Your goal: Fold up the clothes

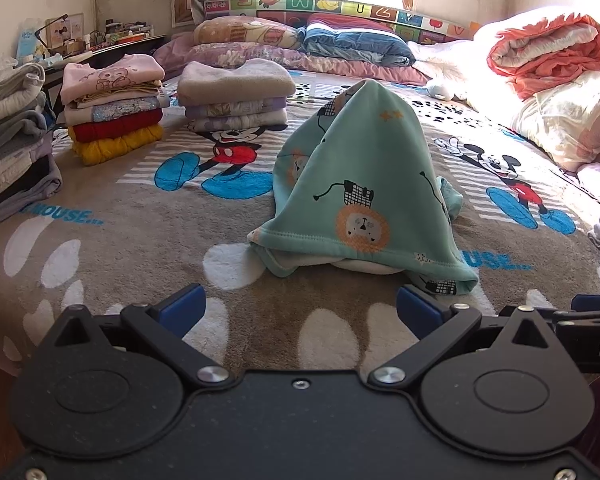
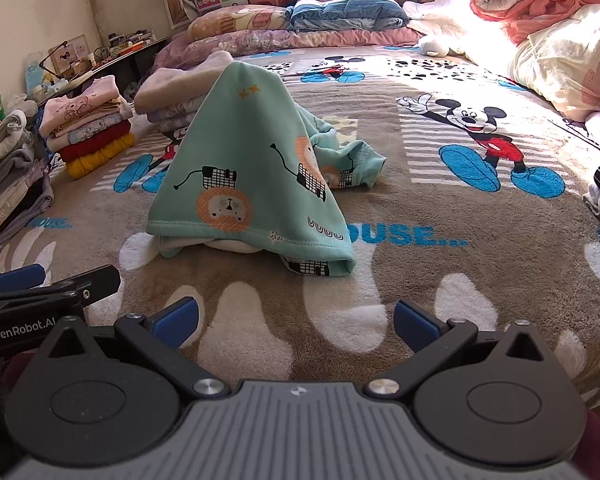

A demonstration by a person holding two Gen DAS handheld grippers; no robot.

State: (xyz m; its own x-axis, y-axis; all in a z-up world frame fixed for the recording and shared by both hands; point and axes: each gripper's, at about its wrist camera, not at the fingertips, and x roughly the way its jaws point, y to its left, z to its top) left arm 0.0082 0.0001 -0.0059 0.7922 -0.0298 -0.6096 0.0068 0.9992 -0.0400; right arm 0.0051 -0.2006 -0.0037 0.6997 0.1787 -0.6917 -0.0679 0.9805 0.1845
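Flattening comes first: the mint-green lion-print fleece garment (image 1: 360,184) stands tented on the brown cartoon-mouse blanket (image 1: 120,248), just ahead of the left gripper (image 1: 298,310) and right gripper (image 2: 296,320), both spread and empty; pinch opposite hem corners and draw them apart

A mint-green child's garment (image 1: 364,184) printed with orange lion faces, black checked shapes and small stars stands heaped in a tent-like peak at the centre of both frames. Its stitched hem (image 2: 252,238) lies nearest the camera, showing pale lining beneath. A crumpled part (image 2: 352,164) trails off right behind.
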